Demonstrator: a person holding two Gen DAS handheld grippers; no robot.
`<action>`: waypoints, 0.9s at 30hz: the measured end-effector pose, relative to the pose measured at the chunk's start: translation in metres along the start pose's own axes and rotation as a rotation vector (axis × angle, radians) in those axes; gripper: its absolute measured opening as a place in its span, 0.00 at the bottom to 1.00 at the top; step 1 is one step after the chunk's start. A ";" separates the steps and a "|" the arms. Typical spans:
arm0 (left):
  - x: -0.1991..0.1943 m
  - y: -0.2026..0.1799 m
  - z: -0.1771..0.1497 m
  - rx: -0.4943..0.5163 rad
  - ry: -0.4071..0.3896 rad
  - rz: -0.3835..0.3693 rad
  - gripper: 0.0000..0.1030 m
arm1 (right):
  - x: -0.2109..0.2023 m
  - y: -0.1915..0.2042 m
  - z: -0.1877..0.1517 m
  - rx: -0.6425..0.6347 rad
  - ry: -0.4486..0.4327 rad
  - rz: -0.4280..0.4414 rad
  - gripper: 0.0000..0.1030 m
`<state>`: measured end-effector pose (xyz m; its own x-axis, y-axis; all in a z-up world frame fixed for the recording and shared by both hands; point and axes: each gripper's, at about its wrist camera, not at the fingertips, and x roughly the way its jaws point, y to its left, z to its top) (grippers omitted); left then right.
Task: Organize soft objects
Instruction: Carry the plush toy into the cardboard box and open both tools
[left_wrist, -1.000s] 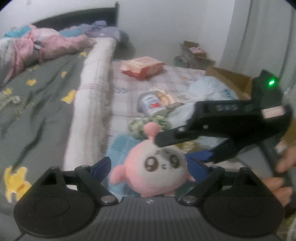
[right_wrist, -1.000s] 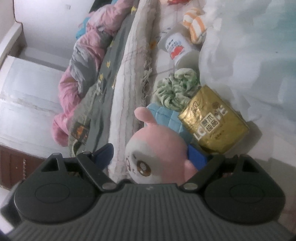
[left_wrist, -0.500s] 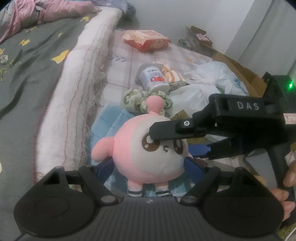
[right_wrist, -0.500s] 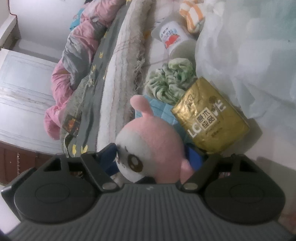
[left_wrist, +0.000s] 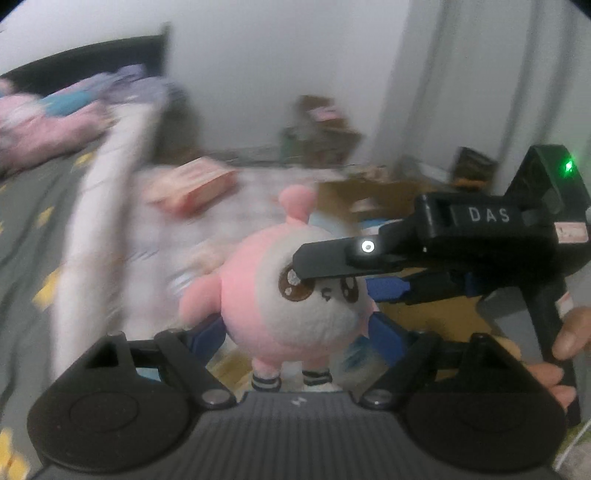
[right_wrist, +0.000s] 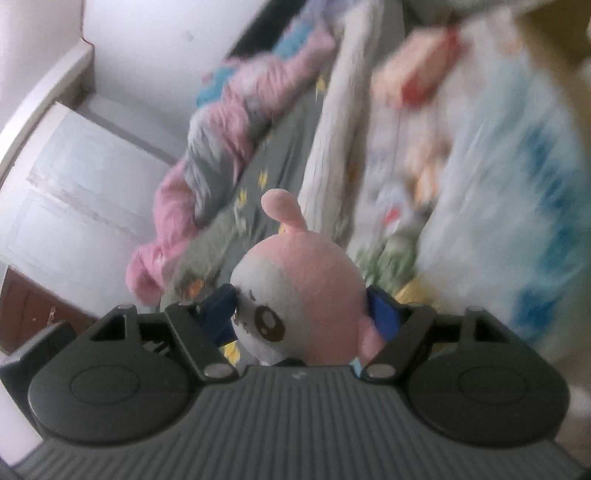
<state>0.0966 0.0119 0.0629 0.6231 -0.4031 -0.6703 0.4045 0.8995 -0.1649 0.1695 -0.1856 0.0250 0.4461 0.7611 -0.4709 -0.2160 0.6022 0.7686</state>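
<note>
The bed (left_wrist: 40, 206), with its grey cover printed with yellow shapes, fills the left of the left wrist view, and everything else sits off its near long edge. A pale fringed blanket (left_wrist: 107, 206) runs along that edge, and a bundle of pink bedding (right_wrist: 207, 155) lies heaped on the bed toward its far end. On the floor beside the bed a large white and blue plastic bag (right_wrist: 517, 192) shows only as a blur, and farther from the bed a flat red and orange packet (left_wrist: 192, 186) lies on the checked floor covering. The pink plush toy (left_wrist: 295, 295), round with a white face, brown eyes and striped feet, is off the floor just beside the bed's edge, upright in the left wrist view. The left gripper (left_wrist: 295, 330) has its blue pads against the toy's lower sides, jaws wide and pressing on it. The right gripper (right_wrist: 301, 314) clamps the same toy across its head from the side away from the bed, its blue pads touching both sides, and in the left wrist view its upper finger crosses the toy's face. A hand (left_wrist: 557, 354) wraps that gripper's handle at the right edge.
</note>
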 end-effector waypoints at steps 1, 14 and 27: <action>0.008 -0.012 0.010 0.013 0.003 -0.030 0.82 | -0.018 -0.005 0.010 -0.001 -0.023 -0.014 0.75; 0.199 -0.153 0.069 0.087 0.355 -0.329 0.84 | -0.152 -0.168 0.099 0.167 -0.045 -0.352 0.76; 0.268 -0.164 0.056 0.122 0.511 -0.282 0.80 | -0.099 -0.256 0.120 0.135 0.106 -0.499 0.73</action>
<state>0.2349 -0.2532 -0.0497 0.0916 -0.4640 -0.8811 0.6007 0.7314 -0.3227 0.2847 -0.4439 -0.0738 0.3744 0.4138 -0.8298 0.1169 0.8667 0.4850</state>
